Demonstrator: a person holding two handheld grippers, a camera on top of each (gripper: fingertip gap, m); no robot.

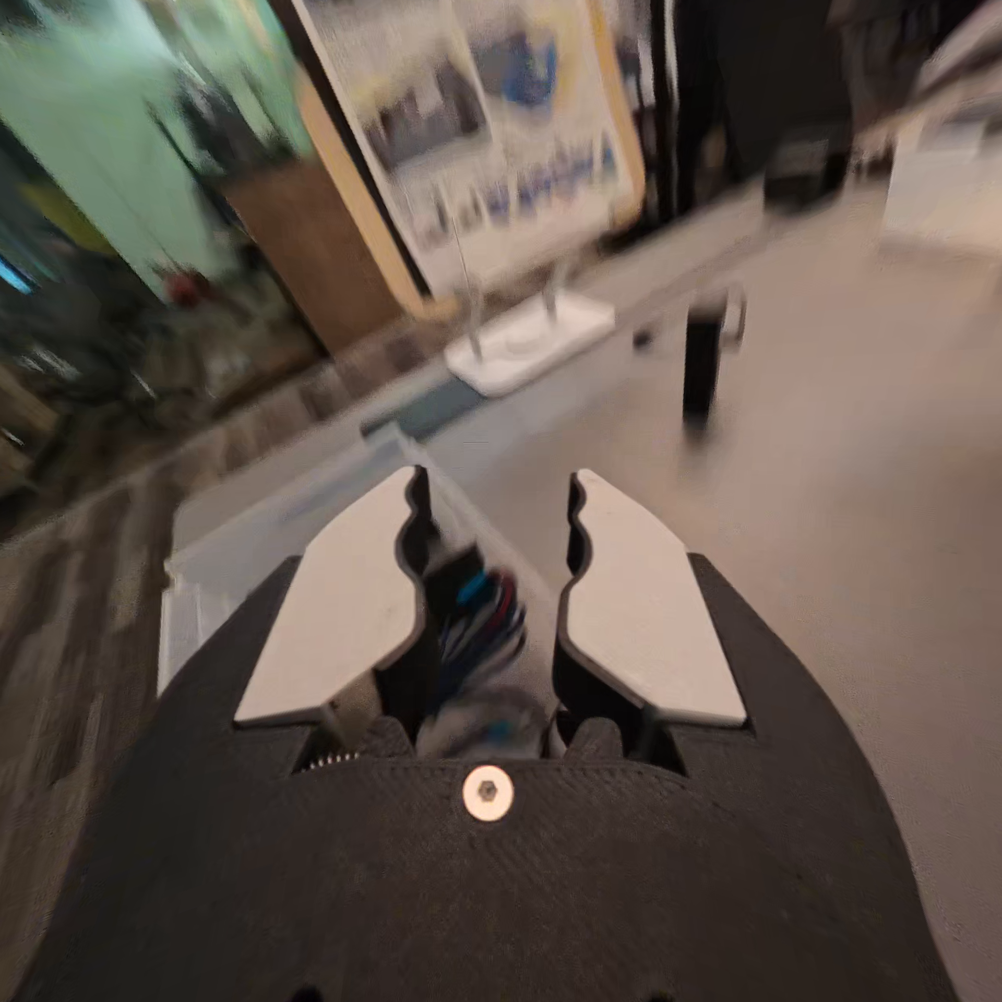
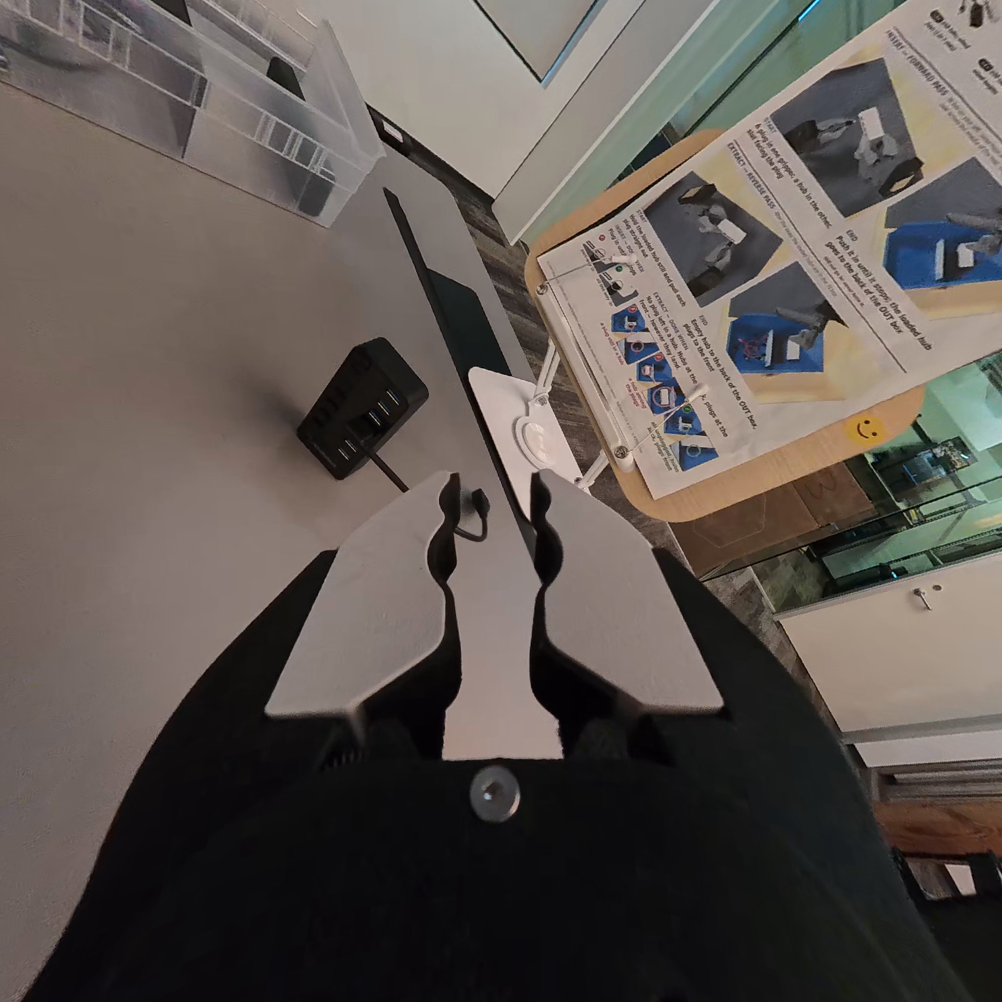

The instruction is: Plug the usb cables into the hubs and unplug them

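In the right wrist view a black USB hub (image 2: pixel 363 406) with blue ports lies on the grey table (image 2: pixel 135 379). A thin black cable (image 2: pixel 387 469) is plugged into it and runs behind my left finger. Its free plug end (image 2: pixel 480 500) lies on the table just past the fingertips. My right gripper (image 2: pixel 493 480) is open and empty above that plug. The left wrist view is blurred. My left gripper (image 1: pixel 499 477) is open and empty over a clear plastic bin (image 1: pixel 244 542) holding coloured USB cables (image 1: pixel 482 612). The black hub (image 1: pixel 702 363) shows far off.
A clear divided organiser bin (image 2: pixel 244 124) stands at the table's far left. A white stand base (image 2: pixel 520 417) holds a wooden board with an instruction sheet (image 2: pixel 759 271) beyond the table edge (image 2: pixel 434 282). The stand base also shows in the left wrist view (image 1: pixel 531 341). The black USB hub (image 2: pixel 363 406) lies around 15 cm away from my right fingertips.
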